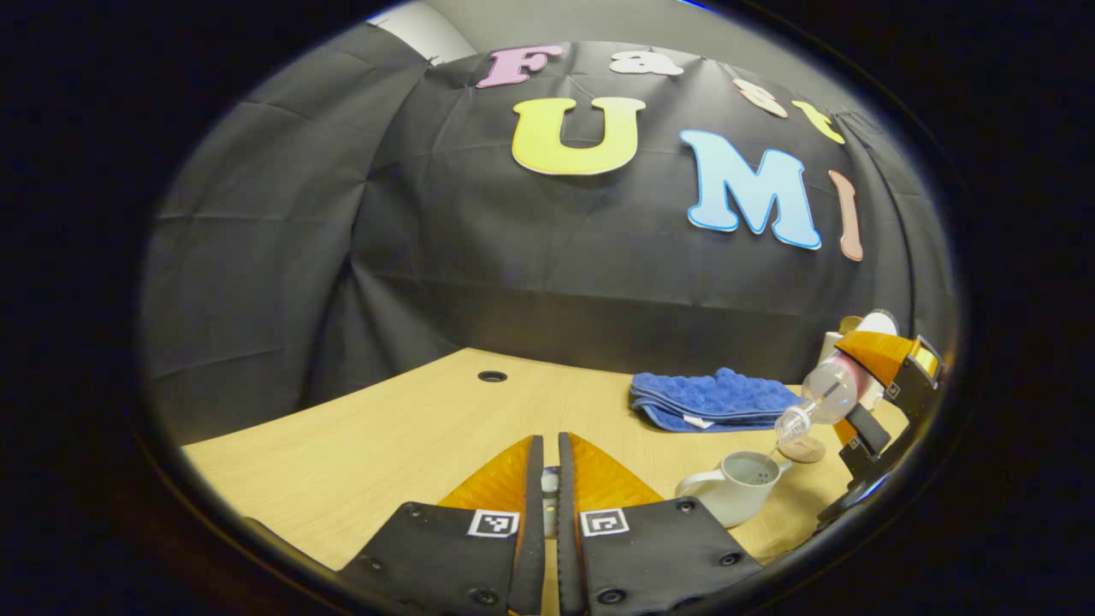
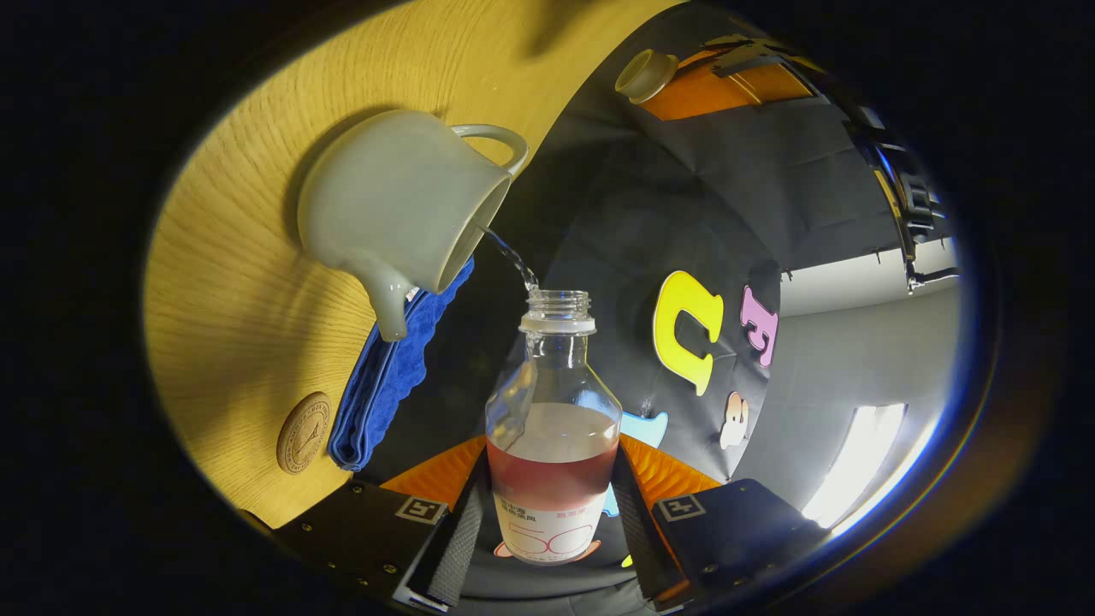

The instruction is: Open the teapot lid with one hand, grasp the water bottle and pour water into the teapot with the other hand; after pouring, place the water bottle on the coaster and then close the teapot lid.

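My right gripper (image 2: 552,509) is shut on a clear water bottle (image 2: 554,428), which is uncapped, part full and tipped. A thin stream of water (image 2: 513,257) runs from its mouth into the open pale teapot (image 2: 402,205) on the wooden table. In the left gripper view the teapot (image 1: 740,488) stands at the right, with the tilted bottle (image 1: 821,398) and the right gripper (image 1: 890,376) above it. My left gripper (image 1: 549,466) is shut on the teapot lid (image 1: 549,486), held above the table to the left of the pot. The lid (image 2: 646,75) also appears far off in the right gripper view.
A round wooden coaster (image 1: 802,449) lies just behind the teapot, also visible as the coaster (image 2: 304,432) beside the folded blue cloth (image 2: 385,376). That cloth (image 1: 710,398) sits at the table's back right. A cable hole (image 1: 492,376) is near the back edge.
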`<state>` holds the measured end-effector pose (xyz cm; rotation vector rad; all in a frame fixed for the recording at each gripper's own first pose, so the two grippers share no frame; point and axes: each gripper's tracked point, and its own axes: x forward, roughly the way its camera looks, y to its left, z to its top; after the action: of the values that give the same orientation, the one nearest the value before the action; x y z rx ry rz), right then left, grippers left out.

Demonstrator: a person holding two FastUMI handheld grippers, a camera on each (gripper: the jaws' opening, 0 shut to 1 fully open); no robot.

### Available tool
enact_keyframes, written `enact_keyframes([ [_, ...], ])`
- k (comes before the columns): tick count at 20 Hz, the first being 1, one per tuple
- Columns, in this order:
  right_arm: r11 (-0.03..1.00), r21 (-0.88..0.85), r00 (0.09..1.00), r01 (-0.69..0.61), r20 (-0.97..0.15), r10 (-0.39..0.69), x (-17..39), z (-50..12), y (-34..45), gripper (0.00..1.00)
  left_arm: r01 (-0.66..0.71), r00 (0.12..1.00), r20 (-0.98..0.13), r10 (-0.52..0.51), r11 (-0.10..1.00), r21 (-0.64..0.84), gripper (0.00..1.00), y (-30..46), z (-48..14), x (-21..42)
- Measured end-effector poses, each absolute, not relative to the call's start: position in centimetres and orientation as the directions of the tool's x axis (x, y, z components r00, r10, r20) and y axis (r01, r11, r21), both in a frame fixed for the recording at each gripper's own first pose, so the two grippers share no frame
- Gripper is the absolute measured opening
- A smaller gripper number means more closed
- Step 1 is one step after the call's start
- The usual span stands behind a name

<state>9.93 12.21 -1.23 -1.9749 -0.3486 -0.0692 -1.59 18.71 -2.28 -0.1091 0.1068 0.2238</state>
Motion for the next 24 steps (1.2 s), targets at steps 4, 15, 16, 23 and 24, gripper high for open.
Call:
enact_keyframes([
  [4,-0.389,-0.875,0.952,0.288,0.218,0.216,9.8,-0.9,12.4,0.74,-0.226,0.970,-0.117,0.215,0.969,-0.096,0.14,18.9,-2.1,-1.8],
  [15,-0.423,-0.850,0.946,0.313,0.238,0.221,9.6,-0.1,12.5,0.74,-0.223,0.971,-0.116,0.211,0.969,-0.103,0.14,18.6,-2.3,-1.7],
  [16,-0.425,-0.848,0.945,0.316,0.239,0.224,9.6,0.0,12.6,0.74,-0.222,0.971,-0.116,0.210,0.969,-0.105,0.13,18.6,-2.2,-1.7],
  [23,-0.442,-0.836,0.942,0.326,0.247,0.227,9.0,0.3,12.7,0.74,-0.217,0.973,-0.104,0.205,0.969,-0.120,0.12,18.7,-1.8,-1.9],
  [24,-0.444,-0.836,0.943,0.323,0.245,0.226,8.9,0.3,12.7,0.74,-0.212,0.974,-0.103,0.200,0.969,-0.124,0.14,18.6,-1.7,-1.9],
])
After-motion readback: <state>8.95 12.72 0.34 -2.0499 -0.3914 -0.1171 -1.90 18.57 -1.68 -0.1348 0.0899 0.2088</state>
